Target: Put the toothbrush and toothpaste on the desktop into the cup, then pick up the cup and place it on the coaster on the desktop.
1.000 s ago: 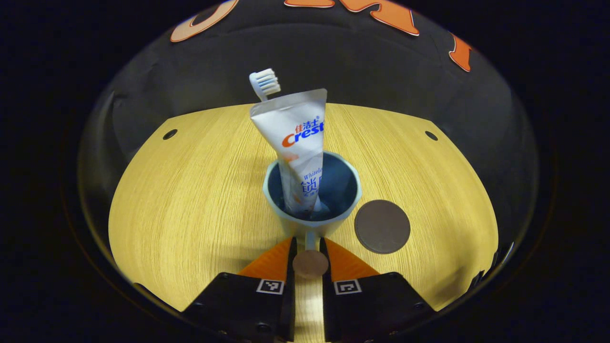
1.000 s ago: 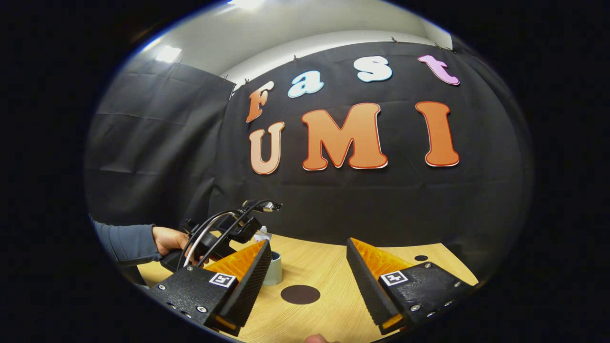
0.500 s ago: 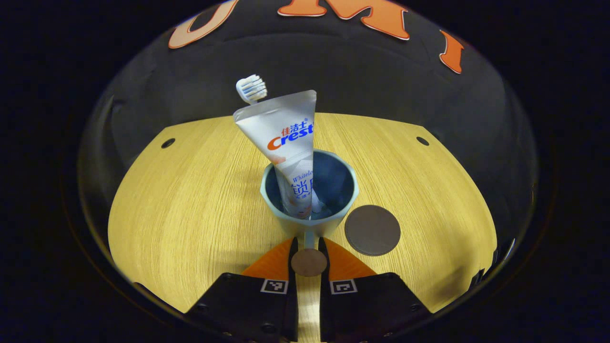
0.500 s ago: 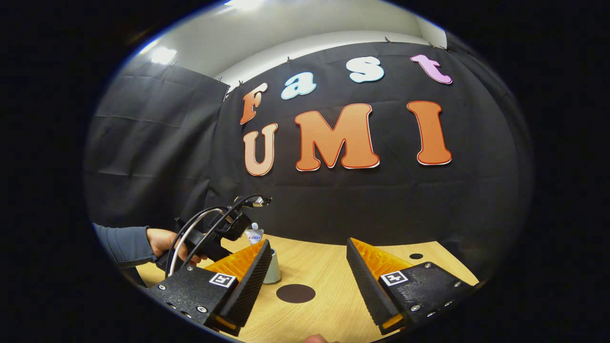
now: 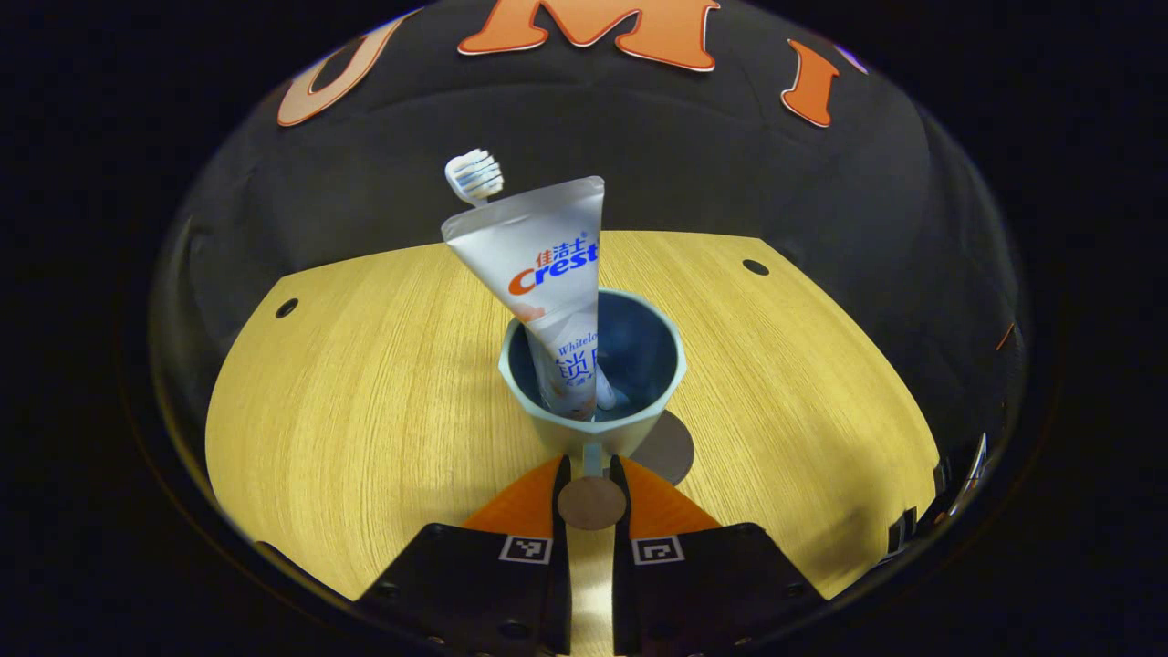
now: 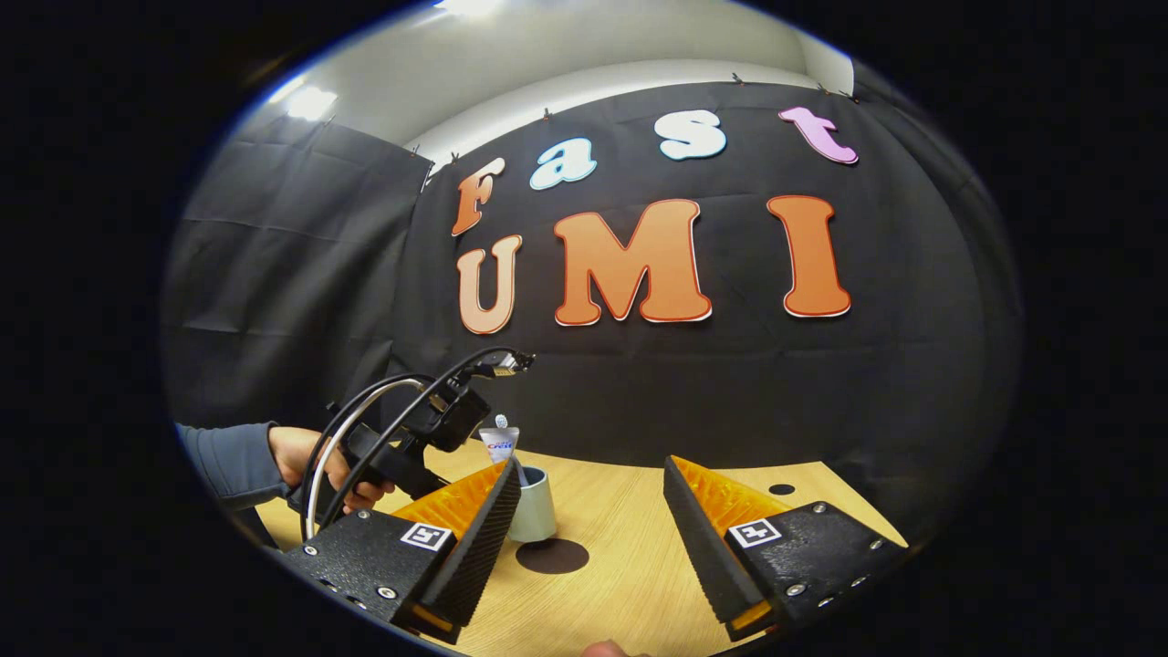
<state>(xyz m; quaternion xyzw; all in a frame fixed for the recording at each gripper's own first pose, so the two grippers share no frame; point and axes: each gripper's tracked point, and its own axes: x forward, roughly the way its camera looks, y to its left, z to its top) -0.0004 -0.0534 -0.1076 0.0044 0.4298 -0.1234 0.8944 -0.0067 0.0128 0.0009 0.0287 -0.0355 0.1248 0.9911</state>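
Cup (image 5: 593,379) in left gripper view: left gripper (image 5: 591,474) pinching its handle, toothpaste (image 5: 547,274) and toothbrush (image 5: 474,175) standing inside, coaster (image 5: 671,447) partly under it | rigid, probably light, top-heavy, handle is the sound hold | right gripper view: right gripper (image 6: 591,497) fingers spread, holding nothing, cup (image 6: 532,505) beside coaster (image 6: 552,555) on desktop (image 6: 630,566)

Held by the left gripper (image 5: 591,467), the cup (image 5: 592,372) now overlaps the coaster (image 5: 668,447), which a second ago lay clear beside it (its near rim hides part of the disc); the toothpaste (image 5: 547,265) leans further left.
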